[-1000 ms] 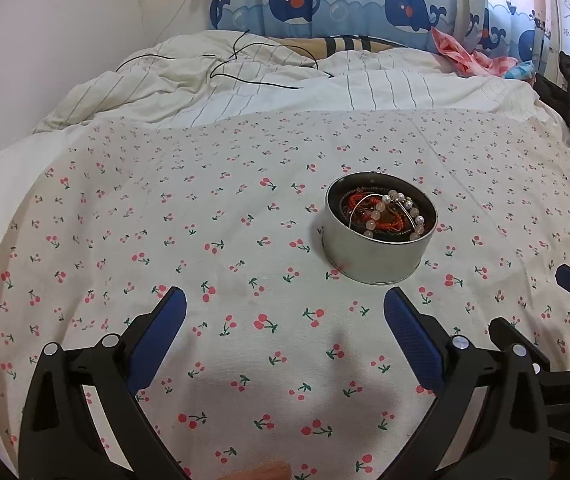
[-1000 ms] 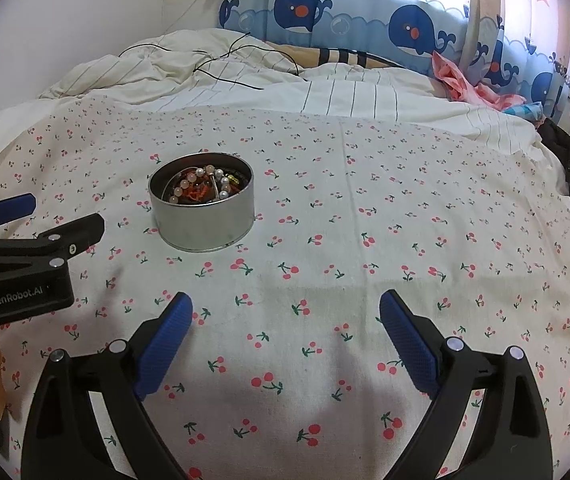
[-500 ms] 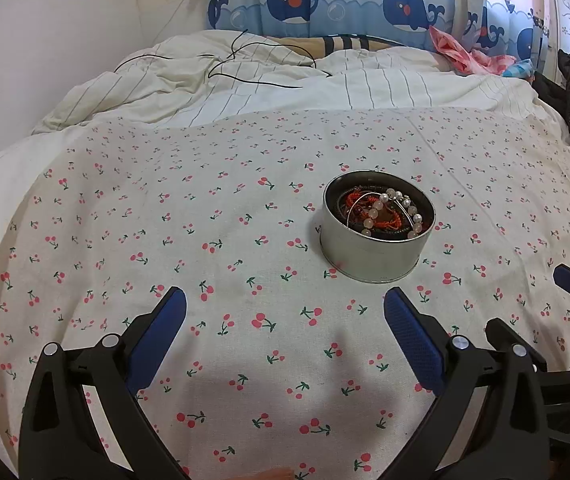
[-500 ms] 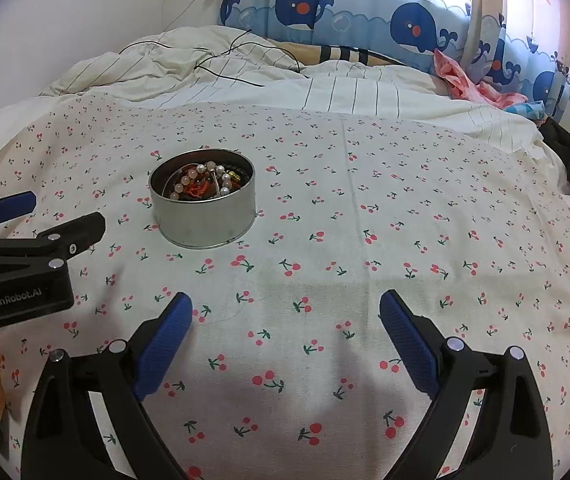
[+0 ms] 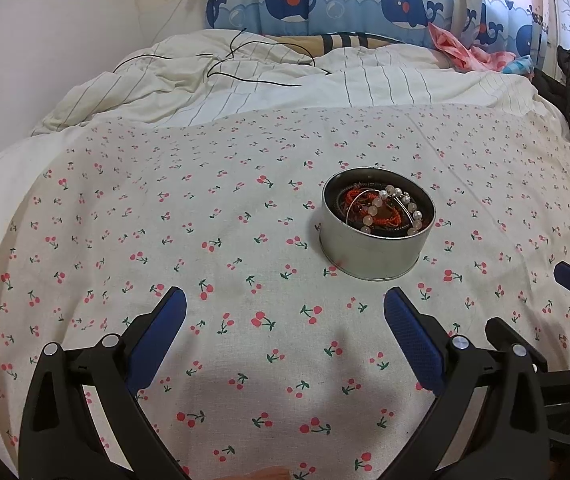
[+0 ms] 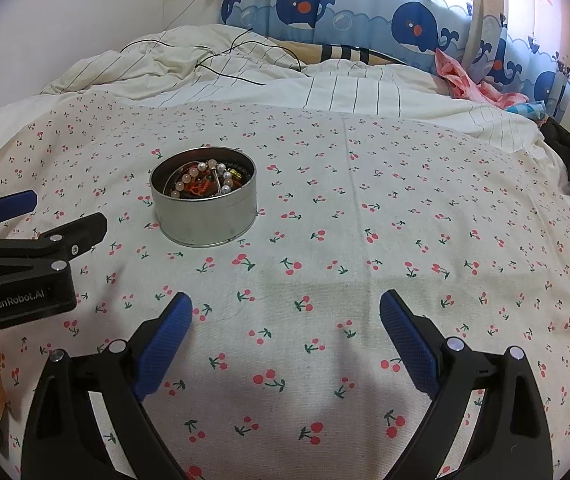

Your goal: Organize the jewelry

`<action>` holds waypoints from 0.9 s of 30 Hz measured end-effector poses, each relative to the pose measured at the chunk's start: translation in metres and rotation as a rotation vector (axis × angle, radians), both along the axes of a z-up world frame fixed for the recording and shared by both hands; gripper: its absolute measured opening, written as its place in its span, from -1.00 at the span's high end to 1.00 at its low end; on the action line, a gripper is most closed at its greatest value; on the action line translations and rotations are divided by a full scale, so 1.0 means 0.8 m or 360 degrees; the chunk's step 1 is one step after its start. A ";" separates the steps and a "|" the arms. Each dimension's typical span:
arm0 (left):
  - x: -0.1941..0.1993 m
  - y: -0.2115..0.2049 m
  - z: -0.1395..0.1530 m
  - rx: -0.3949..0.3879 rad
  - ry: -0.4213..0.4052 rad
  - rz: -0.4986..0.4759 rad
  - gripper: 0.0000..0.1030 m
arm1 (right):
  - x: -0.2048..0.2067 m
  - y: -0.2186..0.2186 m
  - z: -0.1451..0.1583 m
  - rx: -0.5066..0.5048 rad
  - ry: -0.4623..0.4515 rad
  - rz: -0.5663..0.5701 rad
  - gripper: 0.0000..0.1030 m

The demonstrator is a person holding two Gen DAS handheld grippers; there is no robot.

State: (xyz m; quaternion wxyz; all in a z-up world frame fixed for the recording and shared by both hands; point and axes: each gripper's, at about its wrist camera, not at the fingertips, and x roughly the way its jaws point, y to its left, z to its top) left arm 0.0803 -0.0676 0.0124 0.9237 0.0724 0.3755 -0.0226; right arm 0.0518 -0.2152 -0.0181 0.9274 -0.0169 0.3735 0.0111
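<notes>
A round metal tin (image 5: 377, 232) is seen standing upright, mouth upward, on the cherry-print bed sheet (image 5: 165, 220); beaded bracelets (image 5: 385, 210) are heaped inside. Compared with a second ago, the tin appears slightly nearer in both views. The left hand-held gripper (image 5: 285, 312) and the right hand-held gripper (image 6: 285, 312) are held low, level, spread wide and empty, short of the tin.
</notes>
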 end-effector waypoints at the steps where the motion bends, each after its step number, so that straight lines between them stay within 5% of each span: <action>1: 0.000 0.000 0.000 -0.0001 0.0002 -0.0002 -0.85 | 0.000 0.000 0.000 0.0000 0.0001 0.0001 -0.76; 7: 0.000 -0.001 -0.003 -0.0023 0.0031 -0.0026 -0.85 | 0.000 0.001 -0.001 -0.0001 0.0004 0.0003 -0.76; 12: -0.001 0.006 -0.005 -0.0196 0.0054 -0.0087 -0.85 | 0.000 0.001 -0.001 0.0002 0.0007 0.0003 -0.77; 16: 0.002 0.013 -0.002 -0.0160 0.0025 -0.0043 -0.85 | -0.001 0.000 -0.001 0.0016 -0.0002 -0.0011 -0.76; 21: 0.018 0.026 -0.013 -0.0221 0.0167 0.0034 -0.85 | -0.002 -0.005 0.002 0.0024 -0.0028 -0.0032 -0.76; 27: 0.020 0.020 -0.020 -0.0139 0.0210 0.0042 -0.85 | -0.001 -0.008 0.003 0.0024 -0.0025 -0.0035 -0.81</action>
